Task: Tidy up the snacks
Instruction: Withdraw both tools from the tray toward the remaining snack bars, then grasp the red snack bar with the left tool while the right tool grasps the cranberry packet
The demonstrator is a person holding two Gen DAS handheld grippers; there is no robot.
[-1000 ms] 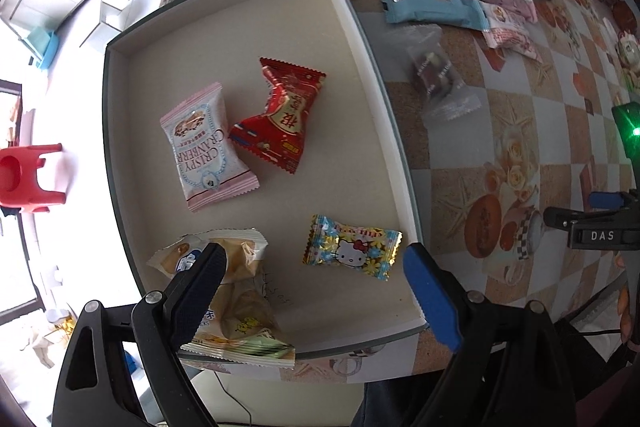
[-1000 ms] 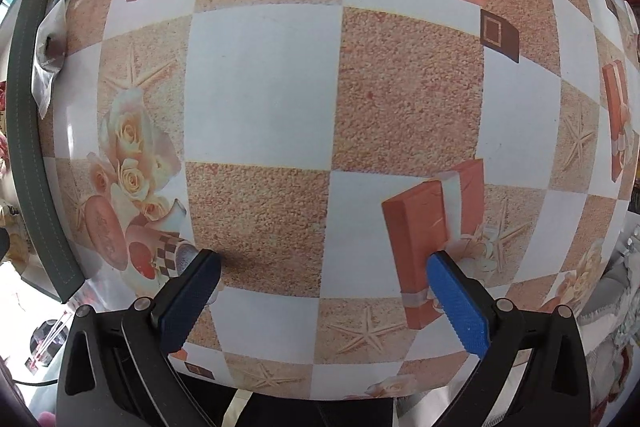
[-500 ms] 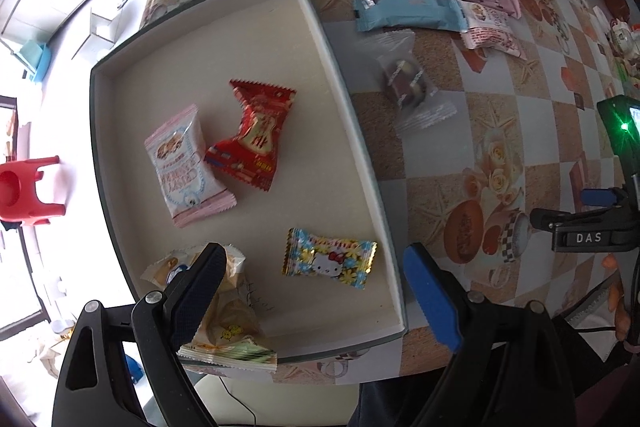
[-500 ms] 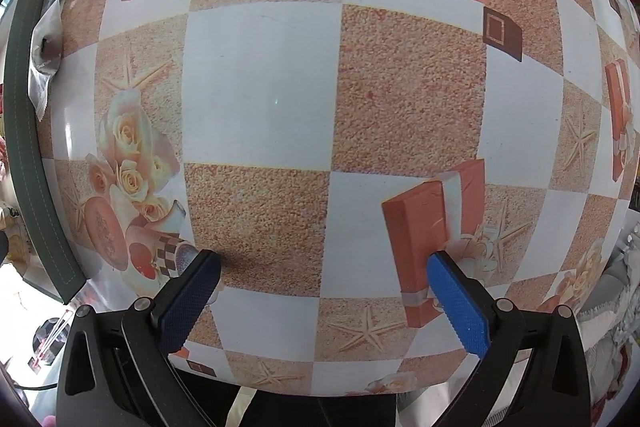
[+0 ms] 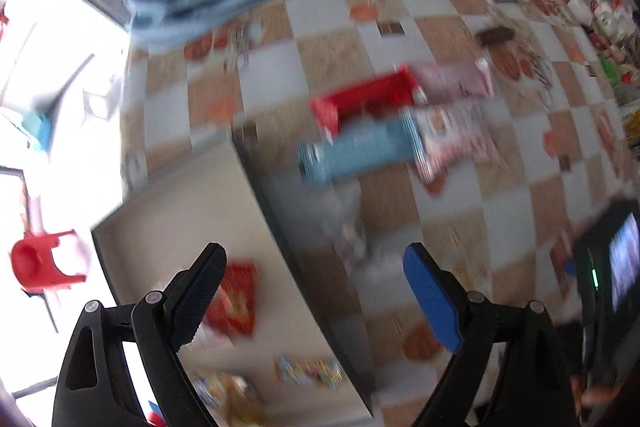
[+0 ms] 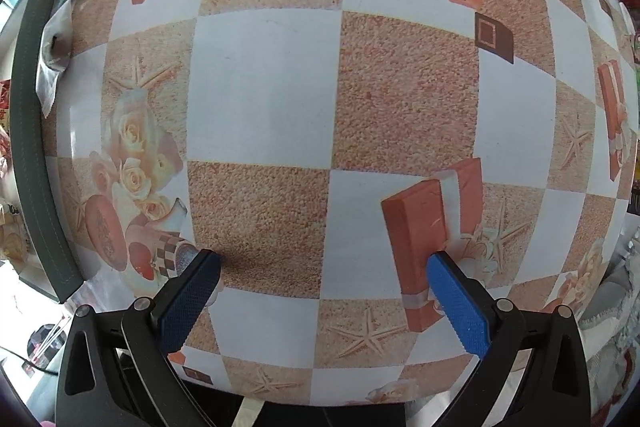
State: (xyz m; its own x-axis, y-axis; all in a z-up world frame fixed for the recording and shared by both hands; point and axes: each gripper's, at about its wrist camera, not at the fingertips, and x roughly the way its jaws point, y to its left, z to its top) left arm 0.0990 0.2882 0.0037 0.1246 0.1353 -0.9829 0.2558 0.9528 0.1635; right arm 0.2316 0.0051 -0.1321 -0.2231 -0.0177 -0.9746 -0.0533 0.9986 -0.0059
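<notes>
The left gripper [image 5: 312, 267] stands wide open and empty above the tray [image 5: 192, 203] wall, a red wrapped snack [image 5: 234, 297] in the tray just beside its left finger. Beyond its tips a clear packet [image 5: 354, 227] lies on the tablecloth [image 5: 472, 211], and farther ahead lie a blue bar [image 5: 356, 153], a red bar [image 5: 366, 101] and pink packets [image 5: 454, 135]. The right gripper [image 6: 322, 267] gapes empty above bare checkered cloth, the snacks far ahead to its left.
</notes>
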